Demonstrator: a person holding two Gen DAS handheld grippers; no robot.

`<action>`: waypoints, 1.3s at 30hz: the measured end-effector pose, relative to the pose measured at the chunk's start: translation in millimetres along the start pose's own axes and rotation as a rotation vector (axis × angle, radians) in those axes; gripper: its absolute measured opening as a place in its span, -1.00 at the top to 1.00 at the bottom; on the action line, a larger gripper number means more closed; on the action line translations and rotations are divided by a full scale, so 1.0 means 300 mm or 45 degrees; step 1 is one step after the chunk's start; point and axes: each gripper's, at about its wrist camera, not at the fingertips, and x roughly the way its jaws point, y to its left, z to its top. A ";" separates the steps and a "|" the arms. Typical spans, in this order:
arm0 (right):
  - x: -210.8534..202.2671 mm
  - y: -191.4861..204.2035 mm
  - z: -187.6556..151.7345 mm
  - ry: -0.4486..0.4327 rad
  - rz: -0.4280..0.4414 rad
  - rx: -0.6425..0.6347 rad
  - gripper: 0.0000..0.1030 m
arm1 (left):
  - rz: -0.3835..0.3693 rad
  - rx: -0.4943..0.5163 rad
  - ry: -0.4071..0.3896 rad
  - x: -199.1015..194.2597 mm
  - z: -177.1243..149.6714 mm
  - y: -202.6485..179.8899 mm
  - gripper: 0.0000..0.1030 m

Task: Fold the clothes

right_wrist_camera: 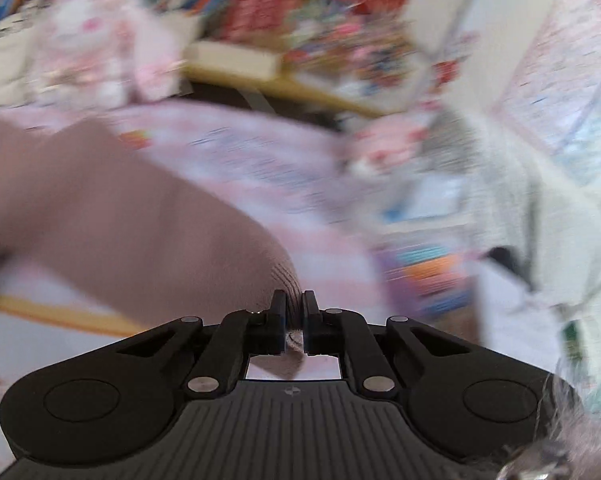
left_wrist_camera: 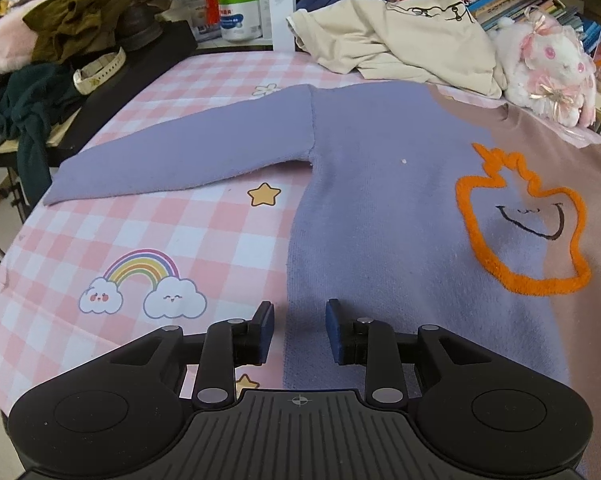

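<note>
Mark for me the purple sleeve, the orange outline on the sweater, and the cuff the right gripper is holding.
purple sleeve [left_wrist_camera: 172, 156], left wrist view, middle of the sleeve lying flat.
orange outline [left_wrist_camera: 480, 256], left wrist view, its lower left edge.
cuff [right_wrist_camera: 286, 276], right wrist view, ribbed end just above the right gripper [right_wrist_camera: 294, 320].

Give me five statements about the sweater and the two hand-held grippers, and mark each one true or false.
1. The left hand-held gripper is open over the sweater's lower edge. True.
2. The right hand-held gripper is open and holds nothing. False: it is shut on the brown sleeve cuff.
3. The purple sleeve lies spread out flat on the checked sheet. True.
4. The orange outline on the sweater's front encloses a smiling face. True.
5. The sweater is already folded into a neat square. False: it lies spread open, front up.
</note>
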 end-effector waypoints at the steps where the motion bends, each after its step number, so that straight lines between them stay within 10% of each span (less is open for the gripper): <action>1: 0.002 -0.022 0.002 -0.023 -0.040 -0.001 0.85 | 0.002 -0.004 -0.002 -0.001 -0.001 -0.001 0.45; 6: 0.002 -0.064 0.019 -0.143 -0.213 -0.030 0.85 | -0.031 -0.050 -0.006 -0.005 -0.009 -0.012 0.45; 12: 0.051 -0.066 0.039 -0.060 -0.145 0.029 0.62 | -0.055 -0.022 -0.005 -0.008 -0.011 -0.036 0.45; 25: -0.158 0.202 -0.175 0.199 0.571 0.315 0.14 | -0.175 0.068 -0.009 -0.009 0.007 -0.001 0.43; 39: -0.398 0.479 -0.302 0.258 0.593 0.363 0.39 | -0.362 -0.025 0.015 0.042 0.030 0.110 0.63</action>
